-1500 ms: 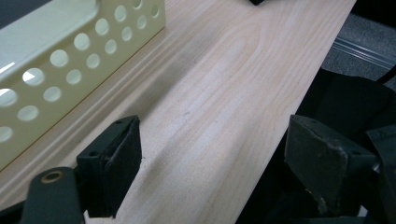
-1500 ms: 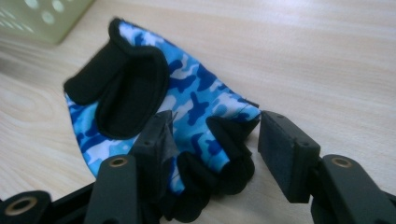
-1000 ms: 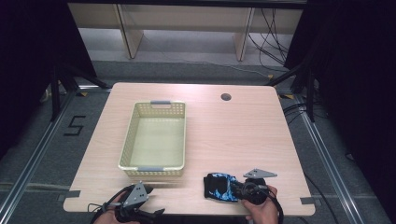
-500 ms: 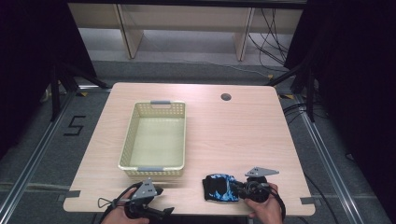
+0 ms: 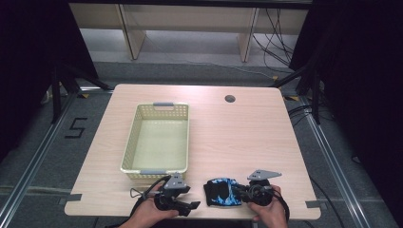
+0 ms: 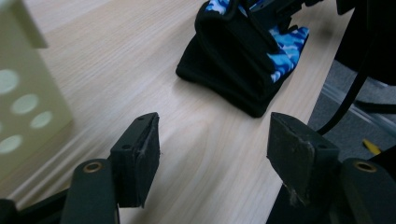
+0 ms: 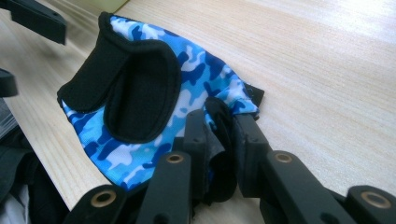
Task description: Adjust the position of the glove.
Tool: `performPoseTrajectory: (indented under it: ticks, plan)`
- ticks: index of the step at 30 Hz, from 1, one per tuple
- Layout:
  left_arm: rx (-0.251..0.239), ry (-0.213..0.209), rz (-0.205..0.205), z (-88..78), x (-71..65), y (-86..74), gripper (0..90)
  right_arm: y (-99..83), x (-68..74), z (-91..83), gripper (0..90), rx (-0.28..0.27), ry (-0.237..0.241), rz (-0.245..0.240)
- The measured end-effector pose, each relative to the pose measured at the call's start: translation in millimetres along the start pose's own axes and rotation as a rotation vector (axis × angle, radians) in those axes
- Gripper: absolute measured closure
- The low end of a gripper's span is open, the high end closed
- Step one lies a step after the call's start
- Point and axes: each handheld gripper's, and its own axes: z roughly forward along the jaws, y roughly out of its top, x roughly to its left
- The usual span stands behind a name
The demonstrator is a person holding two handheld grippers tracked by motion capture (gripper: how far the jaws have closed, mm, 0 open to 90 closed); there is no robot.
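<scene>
**Near the table's front edge: a glove held at one end**

Toward the left half of the table (image 5: 247, 137) stands a pale yellow basket (image 5: 157, 142) with grey handles, its near wall close to the front edge. Just in front of it, at the front edge, the person's left hand carries the left gripper (image 6: 210, 149); its jaws stand apart with bare tabletop between them, and they have just been closing, with nothing caught between the pads. A blue camouflage glove (image 5: 221, 192) with black trim (its cuff and strap side faces the left gripper) lies just to the right, near the middle of the front edge, apart from those jaws. Right of the glove, the right gripper (image 7: 219, 135) is clamped on the glove's black edge, a fold of fabric pinched between its pads. Far back, near the rear edge, sits a round cable hole (image 5: 230, 99).
</scene>
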Motion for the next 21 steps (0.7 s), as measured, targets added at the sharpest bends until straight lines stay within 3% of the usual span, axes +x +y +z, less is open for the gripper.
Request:
performPoseTrajectory:
  ticks: [1,2,5,8,11,15,16,21]
  plan:
    - [0.0,0.0,0.0,0.0,0.0,0.0,35.5,0.0,0.0,0.0,78.2,0.0,0.0,0.0]
    - [0.004,-0.004,-0.011,3.2,1.0,3.2,36.1,1.7,-0.4,-3.0,78.2,0.044,0.001,-0.013]
    - [-0.004,0.013,-0.006,6.5,4.5,6.5,38.3,1.9,-0.9,-2.8,78.1,0.04,0.004,-0.02]
    - [0.005,0.004,-0.034,11.4,10.6,8.5,42.4,2.5,-0.2,-1.4,77.8,0.035,0.011,-0.018]
    - [0.008,0.003,-0.035,13.5,10.2,8.9,43.6,2.7,0.0,-1.5,77.6,0.037,0.013,-0.02]
    - [0.001,-0.023,-0.058,17.0,7.1,10.5,45.1,2.3,-0.1,-1.6,77.3,0.037,0.014,-0.02]
    - [0.014,-0.055,-0.065,18.5,7.7,11.7,46.0,2.3,0.1,-1.5,77.3,0.038,0.016,-0.019]
    - [0.026,-0.075,-0.073,24.1,5.9,12.8,49.7,2.5,1.4,-1.6,77.1,0.049,0.023,-0.015]
